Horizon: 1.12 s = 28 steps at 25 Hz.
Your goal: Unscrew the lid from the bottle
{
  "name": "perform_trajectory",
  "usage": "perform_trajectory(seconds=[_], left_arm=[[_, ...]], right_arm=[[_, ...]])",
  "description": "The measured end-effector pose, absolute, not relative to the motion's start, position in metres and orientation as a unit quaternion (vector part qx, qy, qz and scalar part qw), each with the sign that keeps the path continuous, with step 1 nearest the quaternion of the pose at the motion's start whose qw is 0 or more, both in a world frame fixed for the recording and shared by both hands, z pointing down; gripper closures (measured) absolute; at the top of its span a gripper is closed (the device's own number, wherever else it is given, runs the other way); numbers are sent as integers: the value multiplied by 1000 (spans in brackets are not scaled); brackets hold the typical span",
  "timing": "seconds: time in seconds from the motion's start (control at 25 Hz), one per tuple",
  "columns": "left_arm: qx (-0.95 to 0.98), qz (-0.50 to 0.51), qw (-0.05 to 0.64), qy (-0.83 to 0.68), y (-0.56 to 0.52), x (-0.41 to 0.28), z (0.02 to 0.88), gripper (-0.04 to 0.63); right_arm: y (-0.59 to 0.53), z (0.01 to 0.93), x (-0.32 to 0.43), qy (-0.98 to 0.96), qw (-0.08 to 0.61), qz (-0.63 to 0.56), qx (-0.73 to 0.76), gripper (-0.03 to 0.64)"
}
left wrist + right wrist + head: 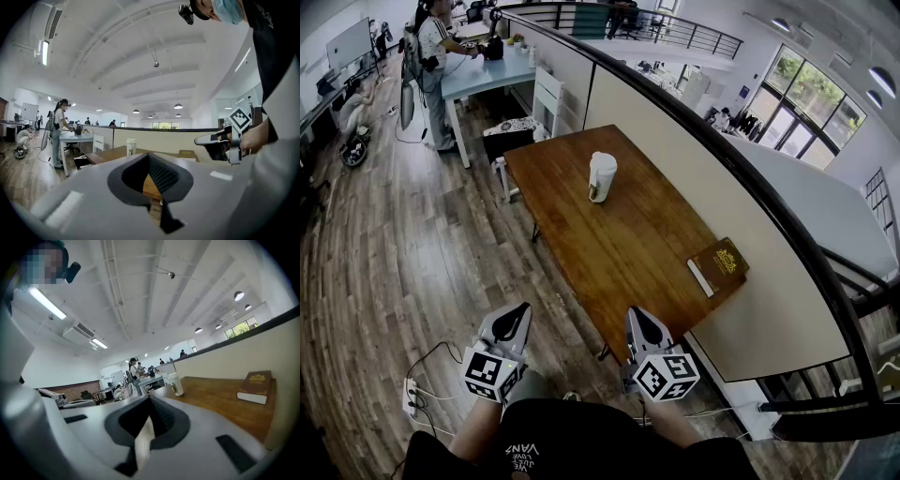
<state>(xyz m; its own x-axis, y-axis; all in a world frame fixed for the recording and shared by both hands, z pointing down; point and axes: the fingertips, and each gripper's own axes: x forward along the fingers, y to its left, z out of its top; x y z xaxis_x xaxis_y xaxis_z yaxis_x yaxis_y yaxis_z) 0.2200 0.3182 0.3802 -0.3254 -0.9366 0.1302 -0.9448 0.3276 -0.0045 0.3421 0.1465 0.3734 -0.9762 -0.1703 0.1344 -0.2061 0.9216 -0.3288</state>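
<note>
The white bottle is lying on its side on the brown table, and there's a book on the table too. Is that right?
Not quite. The bottle is standing upright on the table, not lying on its side. The head view shows this. The rest is right: the book is on the table too, near its edge and well apart from the bottle.

I read a wood-plank floor across the left half of the head view. A brown wooden table stands at centre, its long side along a cream partition wall capped by a black railing. At upper left stands a pale blue desk, with a white chair just beside it. Tall windows occupy the upper right. In the left gripper view, a white beamed ceiling carries a strip light at upper left and round lamps at centre.
</note>
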Motion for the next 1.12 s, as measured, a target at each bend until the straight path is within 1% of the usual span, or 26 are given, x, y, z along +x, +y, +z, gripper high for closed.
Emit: perform_trajectory(seconds=[0.12,0.16,0.2,0.24,0.28,0.32,0.44,0.64,0.92,1.12], left_arm=[[603,17,50,-796,306,223,379,584],[610,10,53,-790,302,223,380,575],[616,3,57,-786,297,221,381,487],[619,-4,60,-783,293,217,381,370],[621,-7,63,-781,290,212,382,342],[623,-7,63,-780,288,206,384,342],[634,-2,69,-770,285,184,392,342],[665,7,79,-742,285,133,399,342],[703,18,82,-707,285,42,395,342],[730,32,88,-677,284,2,401,342]], right_arm=[[144,370,334,-981,38,173,82,604],[143,371,331,-981,38,170,82,589],[141,372,327,-981,40,166,86,545],[139,373,323,-981,43,165,91,481],[136,375,318,-981,44,165,96,451],[134,375,312,-980,44,167,102,451],[130,376,292,-977,38,173,117,419],[133,378,246,-970,37,184,151,402],[144,375,185,-957,27,190,217,402],[147,375,163,-943,11,198,268,402]])
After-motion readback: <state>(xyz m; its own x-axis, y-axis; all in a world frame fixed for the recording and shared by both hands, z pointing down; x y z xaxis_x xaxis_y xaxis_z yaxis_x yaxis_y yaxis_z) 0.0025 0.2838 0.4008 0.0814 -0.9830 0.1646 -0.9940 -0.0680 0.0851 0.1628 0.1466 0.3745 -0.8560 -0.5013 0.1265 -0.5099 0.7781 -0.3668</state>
